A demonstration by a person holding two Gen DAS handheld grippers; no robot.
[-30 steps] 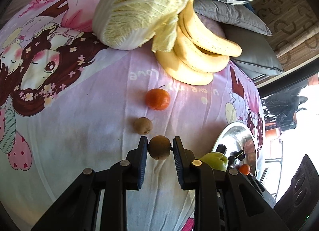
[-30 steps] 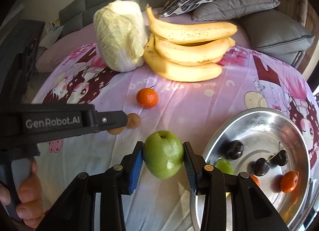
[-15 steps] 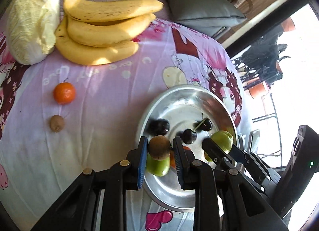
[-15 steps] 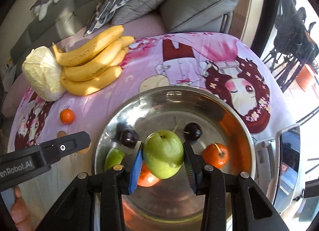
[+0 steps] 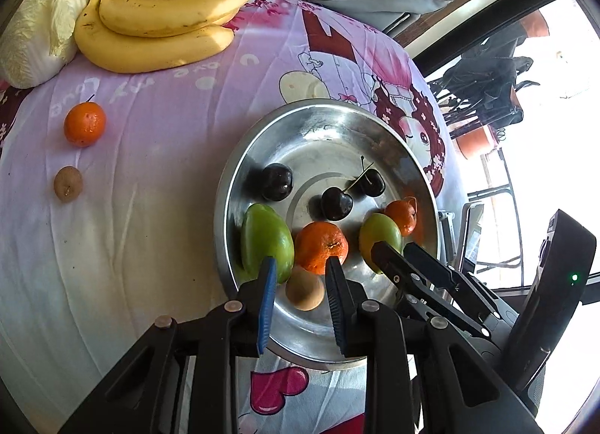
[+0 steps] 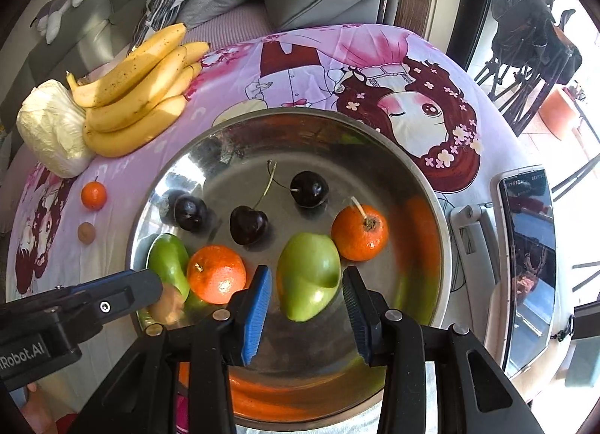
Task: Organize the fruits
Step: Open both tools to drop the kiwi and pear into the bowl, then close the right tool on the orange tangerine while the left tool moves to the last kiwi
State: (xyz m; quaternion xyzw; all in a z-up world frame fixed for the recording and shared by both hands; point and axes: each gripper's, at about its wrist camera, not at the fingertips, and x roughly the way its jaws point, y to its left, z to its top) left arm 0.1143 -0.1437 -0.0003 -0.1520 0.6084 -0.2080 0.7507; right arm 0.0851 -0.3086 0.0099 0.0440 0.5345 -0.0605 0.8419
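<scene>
Left wrist view: the left gripper (image 5: 300,261) has just been opening, and the small brown fruit (image 5: 304,288) sits loose between its jaws, low over the steel plate (image 5: 326,115) near the rim. The right gripper (image 6: 306,270) flanks the green fruit (image 6: 309,276), apparently unpinched, inside the plate. The round brown fruit could roll over the rim, or be knocked out if the closely set grippers are withdrawn carelessly.
</scene>
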